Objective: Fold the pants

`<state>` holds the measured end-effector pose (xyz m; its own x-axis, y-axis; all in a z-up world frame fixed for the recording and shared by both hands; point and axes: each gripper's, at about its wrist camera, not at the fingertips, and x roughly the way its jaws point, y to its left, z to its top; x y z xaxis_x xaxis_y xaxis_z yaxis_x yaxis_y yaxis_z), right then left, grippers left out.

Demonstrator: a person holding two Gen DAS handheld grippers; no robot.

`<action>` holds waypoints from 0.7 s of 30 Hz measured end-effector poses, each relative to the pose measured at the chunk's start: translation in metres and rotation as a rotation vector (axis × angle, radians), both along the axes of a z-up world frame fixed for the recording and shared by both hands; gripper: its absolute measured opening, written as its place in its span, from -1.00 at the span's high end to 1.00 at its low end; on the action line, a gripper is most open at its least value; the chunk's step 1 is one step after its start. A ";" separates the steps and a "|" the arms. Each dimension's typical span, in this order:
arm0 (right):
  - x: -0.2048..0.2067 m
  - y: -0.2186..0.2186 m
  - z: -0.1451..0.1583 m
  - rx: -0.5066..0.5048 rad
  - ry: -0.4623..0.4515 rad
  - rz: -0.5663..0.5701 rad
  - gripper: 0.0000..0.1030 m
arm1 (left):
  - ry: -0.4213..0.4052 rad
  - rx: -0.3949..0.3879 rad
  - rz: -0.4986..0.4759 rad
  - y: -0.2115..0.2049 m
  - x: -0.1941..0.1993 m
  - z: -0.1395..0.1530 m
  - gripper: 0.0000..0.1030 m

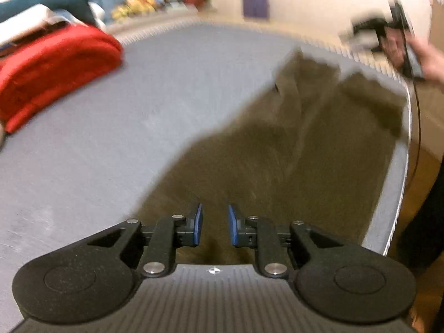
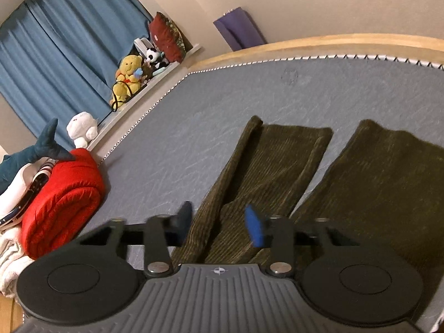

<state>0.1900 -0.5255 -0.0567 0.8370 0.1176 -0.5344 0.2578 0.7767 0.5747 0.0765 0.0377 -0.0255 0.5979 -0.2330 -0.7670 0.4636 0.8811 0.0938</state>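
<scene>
Left wrist view: the left gripper [image 1: 214, 223] hovers over the olive corduroy pants [image 1: 291, 149], which lie spread on the grey mattress [image 1: 116, 127]. Its blue pads [image 1: 197, 223] stand a narrow gap apart with nothing between them. At the far right a hand [image 1: 424, 58] holds the right gripper [image 1: 358, 29], blurred, above the mattress edge. A red folded blanket [image 1: 52, 63] sits at the left.

Right wrist view: the right gripper [image 2: 219, 222] has its jaws partly open and empty, above the pants [image 2: 277, 166], whose two legs lie side by side, slightly apart. The red folded blanket [image 2: 63, 197] lies left, beside the blue curtain [image 2: 55, 55].
</scene>
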 end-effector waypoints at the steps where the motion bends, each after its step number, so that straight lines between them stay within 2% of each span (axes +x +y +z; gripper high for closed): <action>1: 0.005 0.002 -0.001 -0.003 0.003 0.003 0.29 | 0.023 0.047 -0.032 -0.009 0.002 -0.012 0.57; 2: 0.008 0.006 -0.003 -0.006 0.006 0.008 0.29 | 0.029 0.094 -0.069 -0.018 0.002 -0.020 0.55; 4: 0.015 0.011 -0.005 -0.007 0.009 0.030 0.28 | 0.043 0.110 -0.135 -0.029 0.001 -0.028 0.13; 5: 0.021 0.016 -0.008 -0.001 0.012 0.055 0.26 | 0.054 0.100 -0.158 -0.027 0.002 -0.032 0.04; 6: 0.028 0.022 -0.012 0.005 0.018 0.084 0.25 | 0.058 0.100 -0.174 -0.028 0.002 -0.034 -0.01; 9: 0.047 0.041 -0.026 0.009 0.060 0.149 0.22 | 0.096 0.119 -0.208 -0.034 0.006 -0.046 -0.01; 12: 0.068 0.059 -0.042 0.013 0.119 0.206 0.14 | 0.101 0.164 -0.223 -0.034 0.010 -0.055 0.00; 15: 0.085 0.073 -0.054 -0.017 0.161 0.215 0.09 | 0.101 0.187 -0.216 -0.029 0.014 -0.058 0.17; 17: 0.096 0.079 -0.067 -0.001 0.199 0.214 0.05 | 0.108 0.171 -0.216 -0.020 0.011 -0.056 0.24; 19: 0.106 0.084 -0.080 0.033 0.241 0.231 0.02 | 0.103 0.174 -0.215 -0.019 0.012 -0.055 0.46; 21: 0.113 0.090 -0.092 0.044 0.278 0.232 0.02 | 0.089 0.174 -0.212 -0.018 0.014 -0.051 0.59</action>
